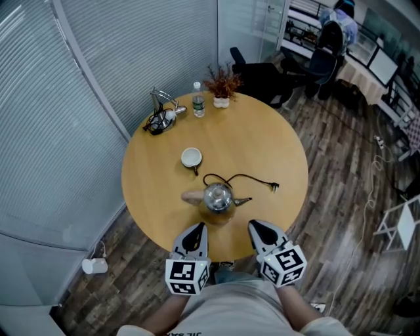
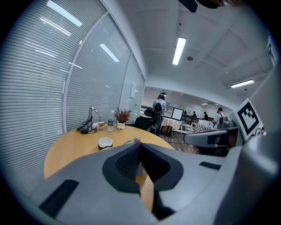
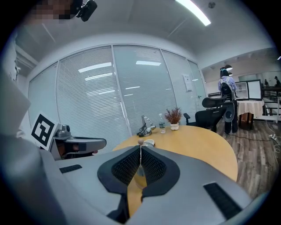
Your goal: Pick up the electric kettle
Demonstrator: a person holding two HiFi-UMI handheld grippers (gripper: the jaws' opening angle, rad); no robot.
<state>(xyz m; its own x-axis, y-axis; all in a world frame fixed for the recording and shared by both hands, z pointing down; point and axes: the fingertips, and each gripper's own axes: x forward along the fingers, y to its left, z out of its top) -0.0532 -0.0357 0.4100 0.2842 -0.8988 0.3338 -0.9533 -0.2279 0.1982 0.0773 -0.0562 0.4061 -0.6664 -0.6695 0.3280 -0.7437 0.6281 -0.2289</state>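
Observation:
The steel electric kettle [image 1: 218, 197] stands near the front of the round wooden table [image 1: 275, 138], its wooden handle pointing left and its spout right. A black cord [image 1: 246, 177] runs from the kettle to a plug on the right. My left gripper [image 1: 198, 227] hovers over the table's front edge just left of the kettle, jaws shut and empty. My right gripper [image 1: 254, 225] is level with it just right of the kettle, also shut and empty. In the gripper views only the kettle's knob [image 2: 137, 139] [image 3: 140, 142] shows above the closed jaws [image 2: 139, 151] [image 3: 140, 154].
A white cup [image 1: 191, 157] sits behind the kettle. At the table's far edge are a desk lamp with cables [image 1: 161, 113], a water bottle [image 1: 198, 100] and a small potted plant [image 1: 222, 88]. Black office chairs [image 1: 262, 72] stand beyond, and a person [image 1: 338, 20] is at far desks.

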